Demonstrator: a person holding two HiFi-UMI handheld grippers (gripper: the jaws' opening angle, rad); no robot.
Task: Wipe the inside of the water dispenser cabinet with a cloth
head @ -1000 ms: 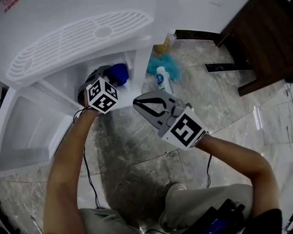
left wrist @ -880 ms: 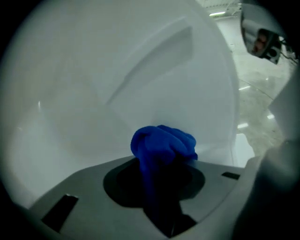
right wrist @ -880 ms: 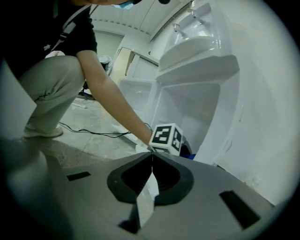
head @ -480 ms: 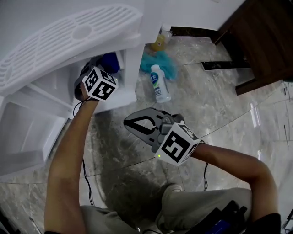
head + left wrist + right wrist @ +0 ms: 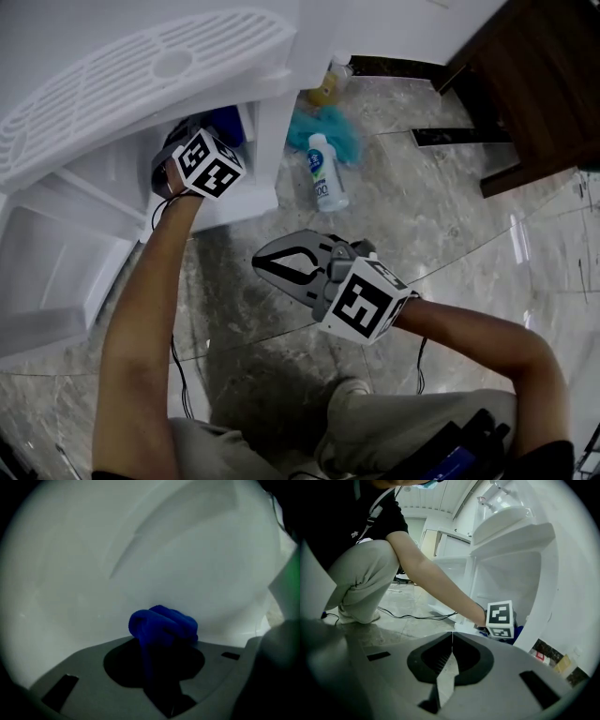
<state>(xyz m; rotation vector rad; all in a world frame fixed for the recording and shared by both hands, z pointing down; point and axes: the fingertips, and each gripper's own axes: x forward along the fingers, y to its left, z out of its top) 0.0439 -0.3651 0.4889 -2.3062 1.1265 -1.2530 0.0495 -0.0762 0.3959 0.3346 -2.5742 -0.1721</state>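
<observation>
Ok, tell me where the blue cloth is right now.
The blue cloth is clamped in the left gripper, inside the white cabinet, upper left in the head view.

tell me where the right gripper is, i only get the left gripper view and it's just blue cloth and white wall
Observer: The right gripper is outside the cabinet, over the marble floor, jaws shut on nothing.
Operator: anything lying on the floor near there
Observer: A white bottle lies on its side beside a teal cloth, just right of the cabinet.
Operator: is the cabinet door open
Observer: Yes, the door stands open at the left of the head view.
</observation>
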